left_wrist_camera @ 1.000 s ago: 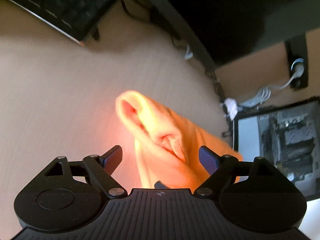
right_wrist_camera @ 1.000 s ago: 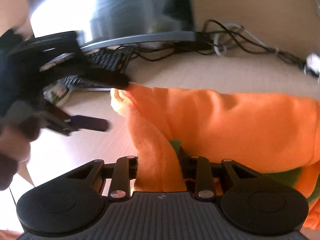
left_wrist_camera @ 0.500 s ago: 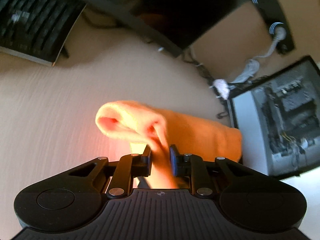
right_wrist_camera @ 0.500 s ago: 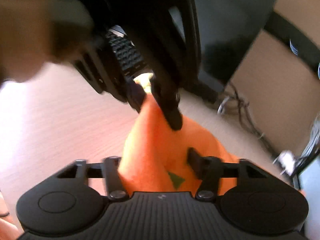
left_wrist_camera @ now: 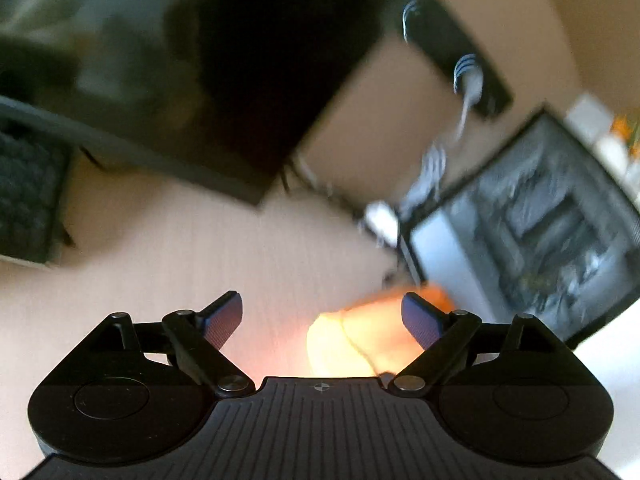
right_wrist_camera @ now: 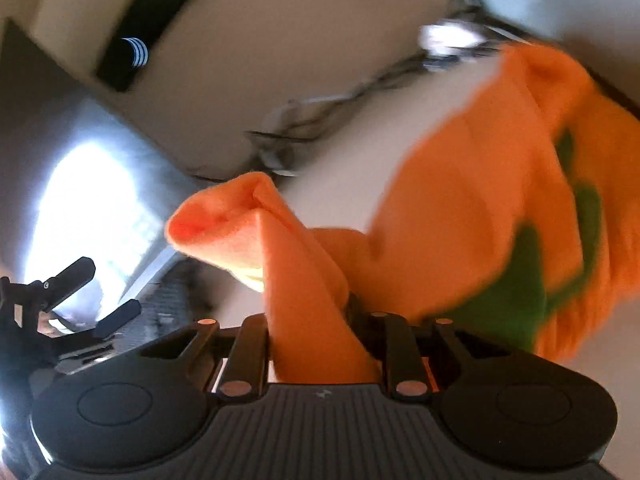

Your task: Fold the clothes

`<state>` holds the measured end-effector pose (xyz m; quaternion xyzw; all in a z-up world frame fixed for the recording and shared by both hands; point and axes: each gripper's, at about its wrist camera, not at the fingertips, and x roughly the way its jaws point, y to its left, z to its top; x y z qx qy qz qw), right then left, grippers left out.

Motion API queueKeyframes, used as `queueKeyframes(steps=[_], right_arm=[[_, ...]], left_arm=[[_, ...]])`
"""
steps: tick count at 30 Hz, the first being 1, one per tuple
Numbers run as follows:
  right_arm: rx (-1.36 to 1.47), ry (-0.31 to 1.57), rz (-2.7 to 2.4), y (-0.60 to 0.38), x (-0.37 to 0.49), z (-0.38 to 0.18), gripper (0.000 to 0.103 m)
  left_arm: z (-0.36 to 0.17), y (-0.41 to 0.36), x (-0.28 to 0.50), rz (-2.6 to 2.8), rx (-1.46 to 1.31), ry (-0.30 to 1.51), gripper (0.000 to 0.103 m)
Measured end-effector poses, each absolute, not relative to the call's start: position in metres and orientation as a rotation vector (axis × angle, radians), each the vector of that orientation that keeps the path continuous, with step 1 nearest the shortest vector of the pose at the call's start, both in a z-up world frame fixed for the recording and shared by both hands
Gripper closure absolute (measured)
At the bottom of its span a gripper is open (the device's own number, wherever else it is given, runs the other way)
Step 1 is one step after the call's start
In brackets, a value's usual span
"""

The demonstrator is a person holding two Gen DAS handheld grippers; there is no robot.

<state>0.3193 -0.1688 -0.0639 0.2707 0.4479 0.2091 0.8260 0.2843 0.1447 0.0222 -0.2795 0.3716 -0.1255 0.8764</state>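
An orange fleece garment (right_wrist_camera: 472,200) with a green patch (right_wrist_camera: 516,300) lies on the light wooden desk (left_wrist_camera: 240,256). My right gripper (right_wrist_camera: 308,312) is shut on a sleeve of the garment, whose open cuff (right_wrist_camera: 224,220) sticks up past the fingers. My left gripper (left_wrist_camera: 322,314) is open and empty. A bit of the orange garment (left_wrist_camera: 360,340) lies low between its fingers and under the right one. The left gripper also shows in the right wrist view (right_wrist_camera: 92,292), open, at the far left.
A dark monitor (left_wrist_camera: 248,80) stands at the back of the desk, a keyboard (left_wrist_camera: 24,200) to its left. An open computer case (left_wrist_camera: 540,232) stands on the right, with cables (left_wrist_camera: 428,184) and a power strip (left_wrist_camera: 460,48) behind.
My left gripper has let go of the sleeve and opened, drawing back. My right gripper has shut on the sleeve and turned, with the garment swung to the right.
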Motion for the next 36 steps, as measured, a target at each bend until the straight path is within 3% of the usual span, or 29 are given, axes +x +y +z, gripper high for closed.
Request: queueKeyframes(steps=[8,12,13,21,26,32,34,36], right_arm=[[0.207,0.840,0.431,-0.163,0.292,-0.045,0.079],[-0.149,0.664,0.360,-0.148,0.271,-0.040,0.059],[-0.212,0.631,0.352,-0.145,0.267,-0.041,0.058],[-0.115,0.674,0.274,-0.160,0.308,-0.060,0.058],[-0.135,0.656,0.332,-0.165,0.309,-0.057,0.055],[-0.219,0.592,0.384,-0.161,0.292,-0.035,0.052],[-0.243,0.528,0.437,-0.159,0.279,-0.023,0.036],[-0.281,0.505,0.501,-0.150,0.272,-0.021,0.026]], left_arm=[[-0.021,0.052,0.361,-0.308,-0.437,0.974,0.011],[-0.034,0.031,0.382,-0.257,-0.395,1.021,0.013],[-0.030,0.033,0.383,-0.255,-0.410,1.013,0.014],[0.030,0.065,0.350,-0.445,-0.454,0.835,0.007],[0.010,0.035,0.351,-0.456,-0.330,0.944,0.007],[-0.029,0.020,0.396,-0.219,-0.448,1.051,0.006],[-0.037,0.019,0.402,-0.187,-0.464,1.085,0.006],[-0.046,0.019,0.405,-0.160,-0.489,1.114,0.005]])
